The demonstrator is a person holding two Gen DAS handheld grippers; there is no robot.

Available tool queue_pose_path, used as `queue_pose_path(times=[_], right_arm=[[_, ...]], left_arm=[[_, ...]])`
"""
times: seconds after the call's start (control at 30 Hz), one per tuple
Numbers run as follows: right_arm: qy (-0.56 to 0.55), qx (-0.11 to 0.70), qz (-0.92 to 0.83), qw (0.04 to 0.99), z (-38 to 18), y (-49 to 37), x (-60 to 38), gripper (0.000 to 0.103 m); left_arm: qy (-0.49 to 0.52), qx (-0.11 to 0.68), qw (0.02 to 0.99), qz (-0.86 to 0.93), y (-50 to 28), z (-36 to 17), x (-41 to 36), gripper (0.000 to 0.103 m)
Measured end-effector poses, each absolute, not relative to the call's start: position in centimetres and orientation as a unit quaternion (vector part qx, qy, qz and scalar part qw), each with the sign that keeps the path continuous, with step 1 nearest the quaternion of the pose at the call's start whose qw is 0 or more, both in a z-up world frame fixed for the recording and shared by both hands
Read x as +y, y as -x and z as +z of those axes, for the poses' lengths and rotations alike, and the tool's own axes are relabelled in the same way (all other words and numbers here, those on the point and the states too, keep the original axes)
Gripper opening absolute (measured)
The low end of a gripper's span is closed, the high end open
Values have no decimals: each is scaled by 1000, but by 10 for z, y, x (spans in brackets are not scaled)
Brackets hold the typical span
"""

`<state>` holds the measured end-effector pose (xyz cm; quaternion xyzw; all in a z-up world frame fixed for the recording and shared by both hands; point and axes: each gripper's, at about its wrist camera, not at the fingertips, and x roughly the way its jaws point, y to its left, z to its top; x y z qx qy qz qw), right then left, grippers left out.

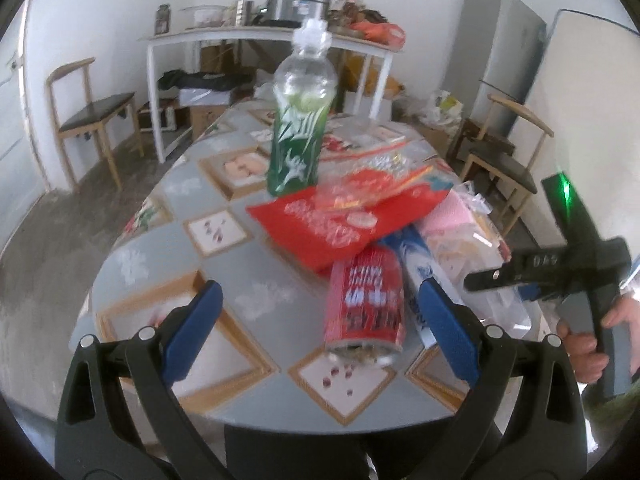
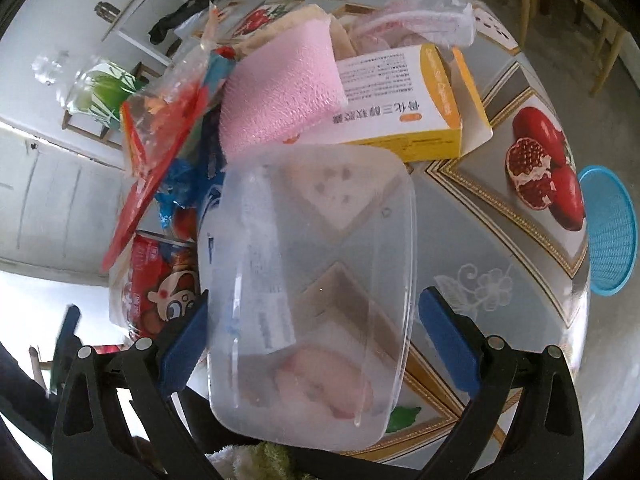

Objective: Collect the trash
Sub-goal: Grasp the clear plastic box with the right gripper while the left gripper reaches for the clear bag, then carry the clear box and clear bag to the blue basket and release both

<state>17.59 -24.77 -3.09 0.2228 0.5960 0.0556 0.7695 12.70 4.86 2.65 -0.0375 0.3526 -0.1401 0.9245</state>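
The left gripper (image 1: 320, 324) is held wide open above the table (image 1: 160, 248), a red can (image 1: 366, 300) lying between its fingers, untouched. The right gripper (image 2: 316, 328) is spread open around a clear plastic tub (image 2: 312, 280); contact cannot be told. The trash pile sits at the table's near right edge, open room left of it. A blue basket (image 2: 612, 232) is cut off.

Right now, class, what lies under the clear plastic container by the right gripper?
Through the clear plastic container the patterned tablecloth shows. Its far edge tucks under the pink foam sheet; anything there is hidden.
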Motion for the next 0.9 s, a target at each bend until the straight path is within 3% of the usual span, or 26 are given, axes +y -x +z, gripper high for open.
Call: queue_pose_path(times=[0.13,0.43,0.5,0.63,0.9], right_arm=[[-243,590,60,767,-32,-172,-252,90],[-287,573,72,765,-36,-152,-284,88],[-293,570,74,764,-36,-146,-292,88],[-307,565,78,762,-38,-142,-305,88],[-328,555,90,759,-39,-137,-313,87]], left_arm=[[18,348,921,-178,-156,41,39,94],[-56,334,900,-274,-209,60,-23,91],[-86,345,891,-281,-217,56,-40,74],[-140,367,877,-277,-233,40,-68,61],[-198,388,868,-237,-254,22,-82,15]])
